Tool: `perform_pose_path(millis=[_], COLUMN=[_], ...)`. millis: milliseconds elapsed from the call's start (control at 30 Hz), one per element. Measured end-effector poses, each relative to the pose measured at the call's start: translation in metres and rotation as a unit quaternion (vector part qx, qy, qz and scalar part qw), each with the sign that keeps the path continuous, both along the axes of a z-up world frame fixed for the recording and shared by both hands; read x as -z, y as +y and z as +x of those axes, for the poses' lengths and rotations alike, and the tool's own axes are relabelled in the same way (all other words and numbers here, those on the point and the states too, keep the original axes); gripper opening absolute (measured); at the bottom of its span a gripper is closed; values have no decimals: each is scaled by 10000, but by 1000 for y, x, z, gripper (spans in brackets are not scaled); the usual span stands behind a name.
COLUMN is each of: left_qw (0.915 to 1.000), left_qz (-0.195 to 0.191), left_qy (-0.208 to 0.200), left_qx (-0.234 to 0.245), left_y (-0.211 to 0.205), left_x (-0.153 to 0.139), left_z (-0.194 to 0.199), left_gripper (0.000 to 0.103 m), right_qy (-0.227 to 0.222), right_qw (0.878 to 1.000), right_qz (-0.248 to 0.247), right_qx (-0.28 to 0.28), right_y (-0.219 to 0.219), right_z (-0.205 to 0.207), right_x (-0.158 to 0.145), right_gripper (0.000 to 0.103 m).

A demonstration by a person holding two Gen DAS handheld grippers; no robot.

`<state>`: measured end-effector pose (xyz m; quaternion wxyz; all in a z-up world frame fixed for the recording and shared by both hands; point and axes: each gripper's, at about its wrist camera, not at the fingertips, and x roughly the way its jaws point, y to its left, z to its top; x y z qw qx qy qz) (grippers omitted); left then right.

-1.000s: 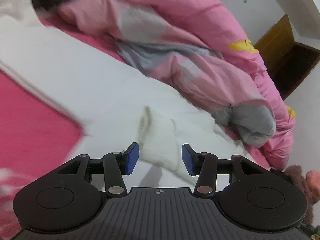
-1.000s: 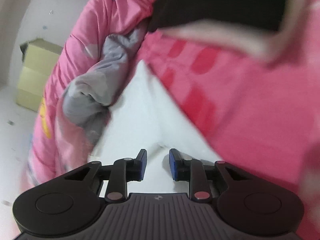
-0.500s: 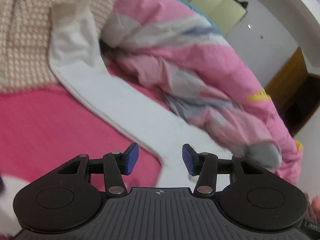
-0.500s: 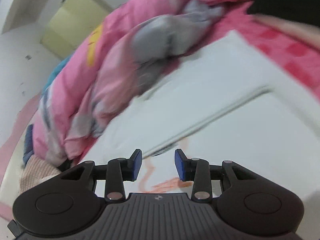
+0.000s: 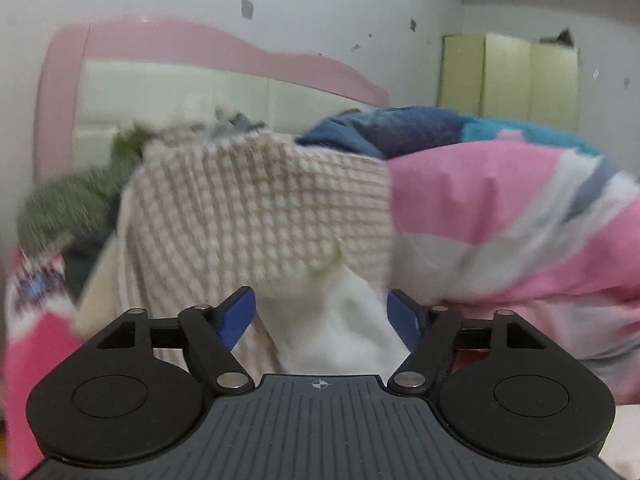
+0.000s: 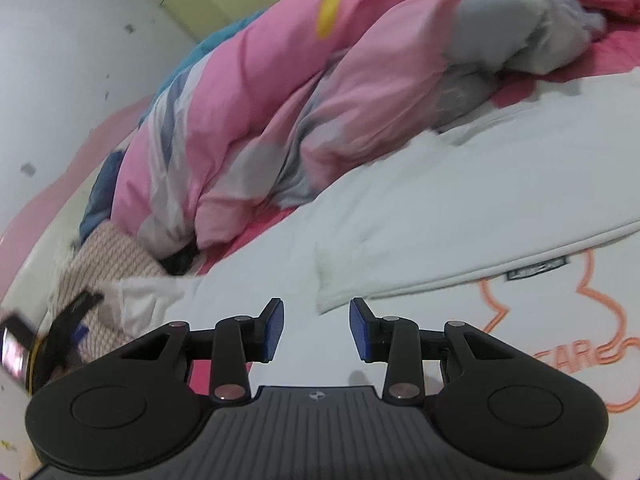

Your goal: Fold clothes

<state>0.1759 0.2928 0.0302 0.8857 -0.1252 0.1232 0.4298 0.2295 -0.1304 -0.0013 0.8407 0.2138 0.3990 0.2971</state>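
A white garment (image 6: 460,208) with an orange outline print lies spread on the pink bed, one flap folded over its front. My right gripper (image 6: 316,328) hovers over the near edge of that flap, open with nothing between its pads. The garment's white sleeve (image 6: 152,292) runs left toward a beige knitted garment (image 6: 116,248). In the left wrist view, my left gripper (image 5: 322,312) points at the white sleeve end (image 5: 332,320). That end lies under the beige knit (image 5: 260,208). Its jaws are opening, with white cloth in the gap but not pinched.
A bunched pink and grey quilt (image 6: 280,92) lies along the far side of the bed (image 6: 280,216). Green (image 5: 68,200) and blue (image 5: 380,128) clothes are piled by the pink headboard (image 5: 160,44). A yellow wardrobe (image 5: 508,76) stands against the wall.
The left gripper has swung up from the flat white garment to face the pile by the headboard, and its jaws have widened. The right gripper has swept across the white garment with its jaws slightly wider.
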Motion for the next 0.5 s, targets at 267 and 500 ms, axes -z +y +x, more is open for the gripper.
perform_pose_path(millis=[267, 500], left_qw=[9967, 9963], left_qz=[477, 613], left_qy=[655, 440], left_qx=[-8, 423], left_y=[36, 17], left_x=[20, 7], left_z=[30, 28], left_gripper=[21, 6], right_qy=[-37, 168], right_qw=[9998, 9994], right_qz=[-160, 120], right_qx=[-57, 264], right_y=[6, -18], right_z=[-3, 6], right_x=[2, 13], right_gripper=[39, 39])
